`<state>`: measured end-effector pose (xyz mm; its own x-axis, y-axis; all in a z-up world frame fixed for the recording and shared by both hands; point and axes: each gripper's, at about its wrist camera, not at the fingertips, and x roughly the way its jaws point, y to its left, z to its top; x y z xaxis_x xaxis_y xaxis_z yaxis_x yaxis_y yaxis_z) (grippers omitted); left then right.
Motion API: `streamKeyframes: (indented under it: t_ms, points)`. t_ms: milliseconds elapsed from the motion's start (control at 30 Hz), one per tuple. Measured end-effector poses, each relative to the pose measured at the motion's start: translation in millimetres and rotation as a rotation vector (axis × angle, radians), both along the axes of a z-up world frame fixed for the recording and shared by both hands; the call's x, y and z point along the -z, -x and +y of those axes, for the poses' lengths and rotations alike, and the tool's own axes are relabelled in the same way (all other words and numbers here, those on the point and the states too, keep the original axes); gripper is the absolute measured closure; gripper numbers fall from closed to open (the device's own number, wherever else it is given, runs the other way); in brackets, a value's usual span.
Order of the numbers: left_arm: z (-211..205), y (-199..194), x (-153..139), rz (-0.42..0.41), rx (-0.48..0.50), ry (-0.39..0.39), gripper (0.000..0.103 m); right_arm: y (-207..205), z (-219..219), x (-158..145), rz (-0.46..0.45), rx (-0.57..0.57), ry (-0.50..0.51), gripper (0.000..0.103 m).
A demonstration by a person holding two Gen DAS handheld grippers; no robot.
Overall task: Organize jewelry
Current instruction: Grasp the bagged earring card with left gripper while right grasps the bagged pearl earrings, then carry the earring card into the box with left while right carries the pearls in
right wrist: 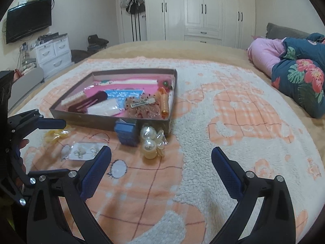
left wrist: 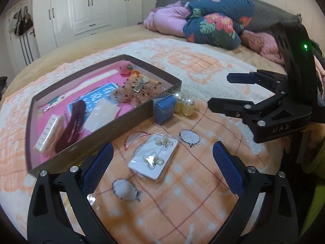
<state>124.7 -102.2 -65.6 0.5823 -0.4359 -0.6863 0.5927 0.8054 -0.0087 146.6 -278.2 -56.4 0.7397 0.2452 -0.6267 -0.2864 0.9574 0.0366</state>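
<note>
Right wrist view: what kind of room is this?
Almost certainly a home bedroom: the work surface is a bed with a folded quilt, white wardrobes line the far wall, and a TV hangs at left.

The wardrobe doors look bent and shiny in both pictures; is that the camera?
Yes: in the left wrist view the wardrobe bows strongly toward the dark round rim; in the right wrist view it curves less and shows glare streaks. Corners are black in both.

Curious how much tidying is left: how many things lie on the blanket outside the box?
4: a blue case against the box, a pearl packet beside it, an earring card before the left gripper, a yellow piece near that gripper. More may be hidden.
</note>
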Motion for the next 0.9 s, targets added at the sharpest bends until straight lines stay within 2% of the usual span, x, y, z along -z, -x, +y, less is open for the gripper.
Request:
streamKeyframes:
  t_ms: [133,167,233,433,500,600,633,733,900]
  points:
    - [-2.0,-13.4,6.6,0.036,0.001,0.001,0.021,-16.3,4.7,7.5,0.037,-0.023,0.032,0.008]
    - [-2.0,-16.1,8.1,0.048,0.001,0.001,0.024,-20.0,6.9,9.0,0.042,-0.034,0.039,0.016]
    - [-2.3,-20.2,10.7,0.062,0.004,0.000,0.027,-28.1,11.7,13.4,0.064,-0.054,0.057,0.024]
    - [-6.7,-28.9,18.6,0.096,0.022,-0.024,0.030,-42.3,22.2,24.7,0.101,-0.092,0.070,0.037]
    - [-8.0,-31.0,22.3,0.111,0.026,-0.027,0.033,-46.3,24.8,28.1,0.112,-0.101,0.074,0.044]
    - [-10.5,-32.0,28.2,0.122,0.032,-0.047,0.037,-45.3,27.1,31.8,0.121,-0.124,0.075,0.069]
    - [-10.6,-32.2,29.7,0.127,0.033,-0.047,0.038,-43.4,26.9,31.6,0.113,-0.121,0.081,0.073]
    - [-10.6,-32.8,32.0,0.132,0.032,-0.047,0.043,-40.0,22.3,28.6,0.099,-0.110,0.062,0.073]
    - [-10.7,-30.3,31.3,0.126,0.039,-0.044,0.068,-29.1,8.5,20.4,0.072,-0.073,0.029,0.074]
